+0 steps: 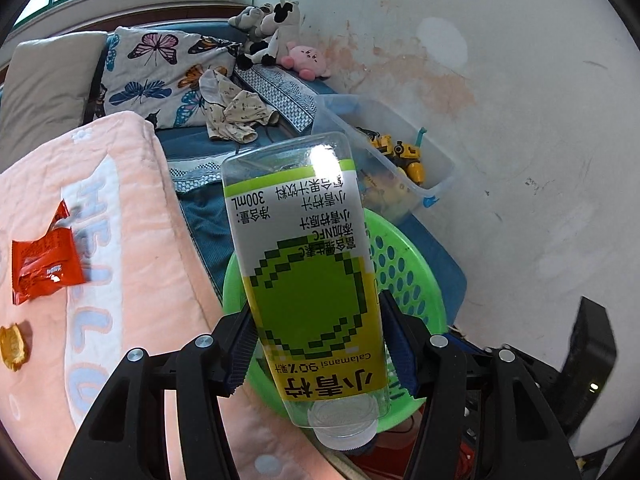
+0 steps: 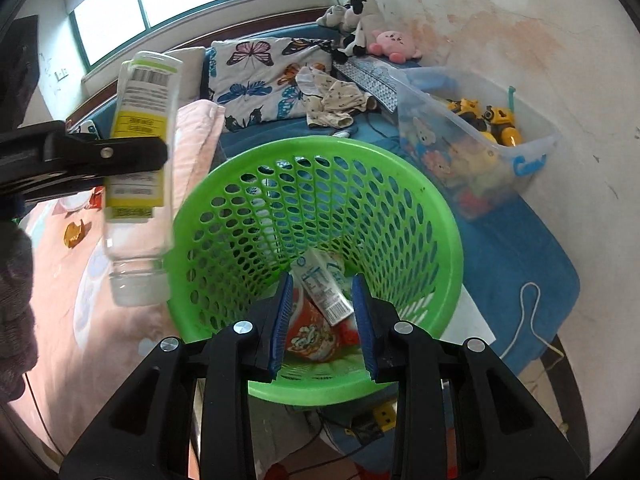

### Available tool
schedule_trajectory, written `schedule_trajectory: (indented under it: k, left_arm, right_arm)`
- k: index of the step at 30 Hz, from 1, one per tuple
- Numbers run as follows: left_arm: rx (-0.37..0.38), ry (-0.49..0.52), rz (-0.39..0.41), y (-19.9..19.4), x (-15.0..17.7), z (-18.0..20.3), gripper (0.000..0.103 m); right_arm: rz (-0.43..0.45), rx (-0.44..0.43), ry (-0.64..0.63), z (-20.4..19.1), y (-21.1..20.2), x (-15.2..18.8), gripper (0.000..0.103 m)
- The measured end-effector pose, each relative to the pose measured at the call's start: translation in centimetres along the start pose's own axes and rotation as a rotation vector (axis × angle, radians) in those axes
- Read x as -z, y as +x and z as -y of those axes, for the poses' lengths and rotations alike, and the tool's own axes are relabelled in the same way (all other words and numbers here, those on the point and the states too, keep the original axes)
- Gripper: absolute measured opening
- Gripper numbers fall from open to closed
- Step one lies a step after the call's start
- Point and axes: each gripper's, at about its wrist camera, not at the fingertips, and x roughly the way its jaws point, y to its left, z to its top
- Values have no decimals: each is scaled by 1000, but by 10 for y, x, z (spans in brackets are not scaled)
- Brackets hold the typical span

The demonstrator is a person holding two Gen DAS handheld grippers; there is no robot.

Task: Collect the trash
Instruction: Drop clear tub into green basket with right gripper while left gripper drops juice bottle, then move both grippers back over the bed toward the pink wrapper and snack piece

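Note:
My left gripper [image 1: 318,344] is shut on an empty clear juice bottle [image 1: 308,272] with a green and yellow label, held cap down above the near rim of the green perforated basket [image 1: 404,264]. From the right wrist view the bottle [image 2: 140,152] hangs just left of the basket [image 2: 440,216]. My right gripper [image 2: 322,326] is open and empty over the basket's mouth. Inside the basket lie a white carton [image 2: 324,284] and an orange snack wrapper [image 2: 316,336]. A red wrapper [image 1: 40,256] and a yellow scrap [image 1: 14,346] lie on the pink blanket [image 1: 132,240].
A clear plastic bin of toys [image 2: 480,140] stands right of the basket against the wall. A butterfly pillow [image 2: 260,76], crumpled clothes [image 2: 332,100] and plush toys [image 2: 372,28] lie at the bed's far end. A white cord [image 2: 528,312] trails on the blue sheet.

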Motion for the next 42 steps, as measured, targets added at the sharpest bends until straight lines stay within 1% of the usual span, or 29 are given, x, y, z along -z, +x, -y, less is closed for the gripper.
schedule_trajectory:
  k: [4, 7, 11, 12, 14, 17, 21, 27, 29, 33, 34, 36, 41, 42]
  left_arm:
    - [-1, 0, -24, 12, 2, 1, 56]
    - [-1, 8, -30, 16, 1, 2, 56]
    - [3, 21, -23, 12, 1, 3, 64]
    - [2, 30, -20, 9, 1, 4, 65]
    - [-8, 42, -7, 0, 4, 3, 71]
    - [-24, 56, 7, -17, 6, -4, 73]
    - [-60, 48, 36, -48, 13, -24, 75]
    - [-156, -22, 91, -99, 21, -77, 75]
    - [-214, -40, 107, -117, 24, -98, 75]
    - [-286, -95, 126, -144, 31, -138, 75]
    - [-307, -118, 131, -153, 34, -152, 75]
    - [-344, -155, 138, -165, 36, -174, 75]
    - [-449, -243, 155, -197, 43, -234, 75]
    - [-459, -255, 158, -201, 43, -242, 75]
  right_arm:
    - [5, -7, -2, 0, -4, 3, 32]
    - [14, -7, -10, -2, -8, 2, 36]
    - [22, -4, -18, -5, -13, 2, 37]
    - [25, -6, -22, -7, -14, 2, 37]
    - [26, -9, -31, -12, -17, 2, 38]
    - [37, -23, -50, -23, -23, 1, 42]
    - [54, -49, -81, -43, -31, -4, 44]
    - [82, -93, -155, -87, -39, -16, 45]
    - [87, -115, -180, -105, -39, -22, 45]
    - [94, -155, -221, -139, -37, -36, 46]
    - [95, -164, -228, -145, -36, -39, 47]
    - [96, -186, -242, -163, -34, -46, 52]
    - [86, -231, -291, -202, -25, -61, 53]
    - [84, -238, -303, -211, -22, -65, 54]
